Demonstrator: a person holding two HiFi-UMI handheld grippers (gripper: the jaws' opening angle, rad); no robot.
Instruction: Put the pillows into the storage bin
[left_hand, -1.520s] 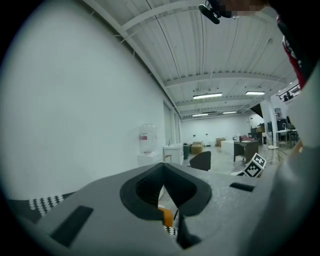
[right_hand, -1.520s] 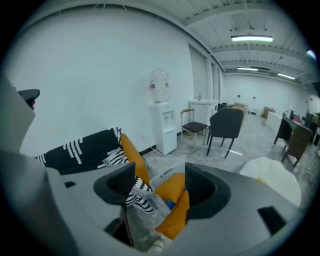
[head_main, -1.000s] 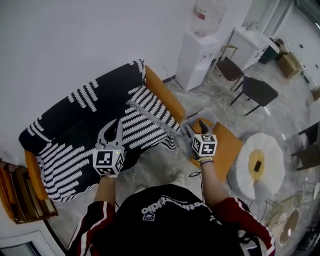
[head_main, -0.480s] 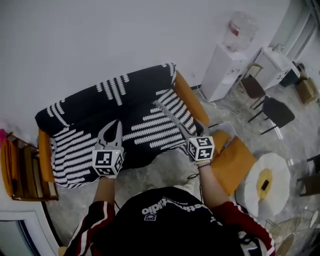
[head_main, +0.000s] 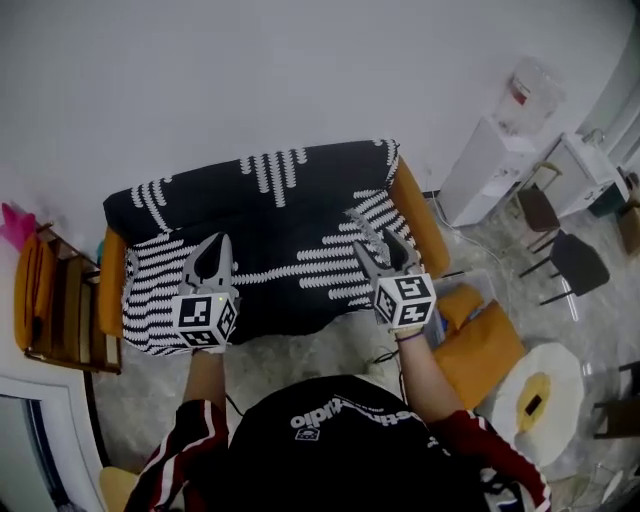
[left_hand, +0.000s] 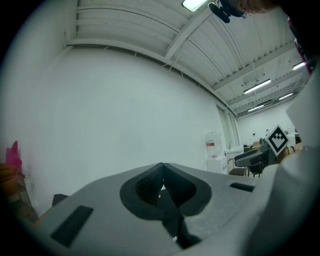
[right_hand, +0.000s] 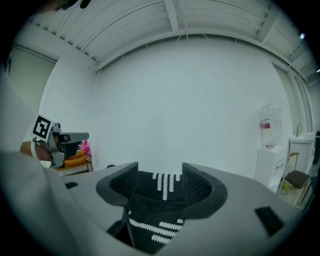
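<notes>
The left claw (head_main: 213, 243) is held fully shut, its jaws pressed together with nothing in them. The right claw (head_main: 381, 244) is held wide apart. Its jaws have just been closing slightly, and nothing is gripped between them. Ahead of and beneath both claws an orange sofa (head_main: 422, 228) is seen, draped in a black throw with white dashed stripes (head_main: 270, 230). The orange fabric pillows (head_main: 488, 345) are found on the floor, to the right of the right claw and nearer the person.
</notes>
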